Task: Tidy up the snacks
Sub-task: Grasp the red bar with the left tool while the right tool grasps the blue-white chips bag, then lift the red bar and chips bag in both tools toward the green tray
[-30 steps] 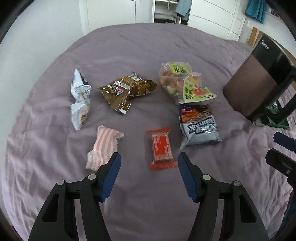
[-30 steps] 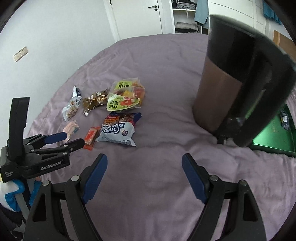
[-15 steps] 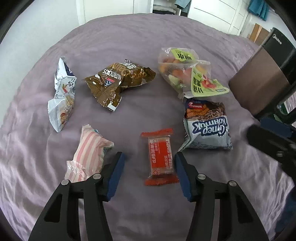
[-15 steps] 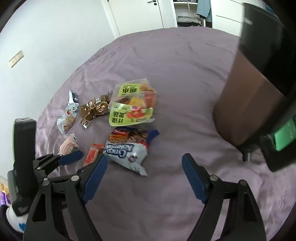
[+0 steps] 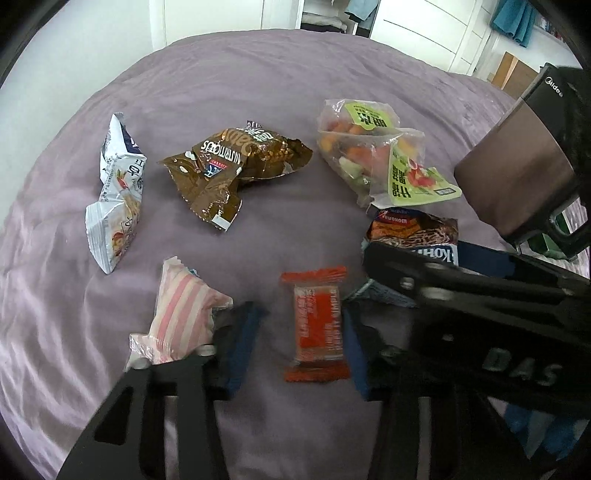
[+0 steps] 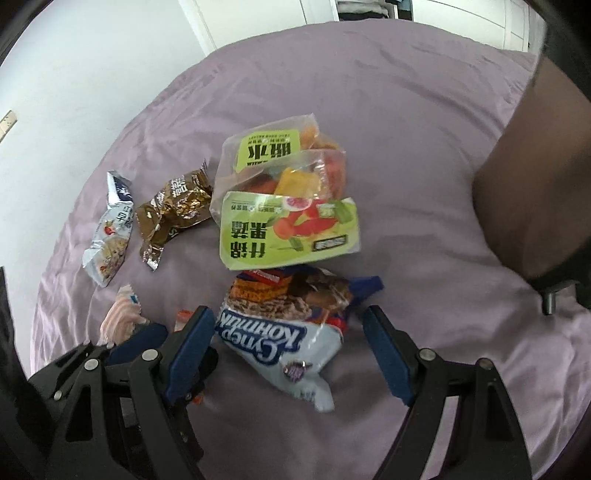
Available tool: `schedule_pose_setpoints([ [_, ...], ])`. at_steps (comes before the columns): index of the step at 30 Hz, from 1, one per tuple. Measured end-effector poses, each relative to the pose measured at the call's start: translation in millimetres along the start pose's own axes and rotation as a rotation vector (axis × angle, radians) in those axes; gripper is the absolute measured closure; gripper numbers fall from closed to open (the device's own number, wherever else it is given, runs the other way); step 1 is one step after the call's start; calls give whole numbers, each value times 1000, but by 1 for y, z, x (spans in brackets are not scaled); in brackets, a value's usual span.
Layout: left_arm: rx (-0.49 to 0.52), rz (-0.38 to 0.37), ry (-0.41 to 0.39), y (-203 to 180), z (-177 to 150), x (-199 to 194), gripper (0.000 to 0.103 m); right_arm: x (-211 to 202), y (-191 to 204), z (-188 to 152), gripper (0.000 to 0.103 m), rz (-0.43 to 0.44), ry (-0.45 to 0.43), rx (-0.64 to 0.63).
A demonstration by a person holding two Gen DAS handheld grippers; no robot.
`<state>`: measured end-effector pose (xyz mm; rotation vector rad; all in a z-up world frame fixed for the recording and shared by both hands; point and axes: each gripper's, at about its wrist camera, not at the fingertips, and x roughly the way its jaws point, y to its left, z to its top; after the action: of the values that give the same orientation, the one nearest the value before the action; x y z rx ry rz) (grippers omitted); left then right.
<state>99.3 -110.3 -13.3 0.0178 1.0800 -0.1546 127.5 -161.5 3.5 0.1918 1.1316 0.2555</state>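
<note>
A bedroom in a home.
A bed (image 5: 280, 85) with a wrinkled purple sheet fills both views, with snack packets (image 5: 236, 166) scattered on it. Behind it stand white wardrobe doors (image 5: 417, 33), an open closet with folded clothes (image 5: 325, 24) and a hanging teal garment (image 5: 515, 18), beside a plain white wall (image 6: 92, 74).

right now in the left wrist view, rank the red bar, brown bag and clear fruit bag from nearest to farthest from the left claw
1. Red bar: between the closing left claw's fingers.
2. Brown bag: farther up the bed, slightly left.
3. Clear fruit bag: upper right, farthest.
</note>
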Motion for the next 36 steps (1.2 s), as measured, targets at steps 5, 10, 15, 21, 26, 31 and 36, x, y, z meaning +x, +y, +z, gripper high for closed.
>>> schedule_pose_setpoints([
  [5, 2, -4, 6, 3, 0, 3, 80, 13, 4, 2, 30, -3, 11, 11],
  [10, 8, 3, 1, 2, -2, 3, 80, 22, 5, 3, 30, -3, 20, 25],
  [15, 11, 10, 2, -1, -2, 7, 80, 23, 3, 0, 49, 23, 14, 6],
  [21, 15, 17, -3, -4, -2, 10, 82, 18, -9, -10, 74, 45, 4, -38],
  [26, 21, 25, -8, -5, -4, 11, 83, 12, -17, -17, 75, 63, 5, -84],
  [31, 37, 51, -13, -10, -4, 11, 84, 3, -26, -24, 76, 82, 5, -95],
  [36, 45, 71, -18, -17, -2, 9, 84, -14, -37, -30, 77, 83, 4, -94],
])
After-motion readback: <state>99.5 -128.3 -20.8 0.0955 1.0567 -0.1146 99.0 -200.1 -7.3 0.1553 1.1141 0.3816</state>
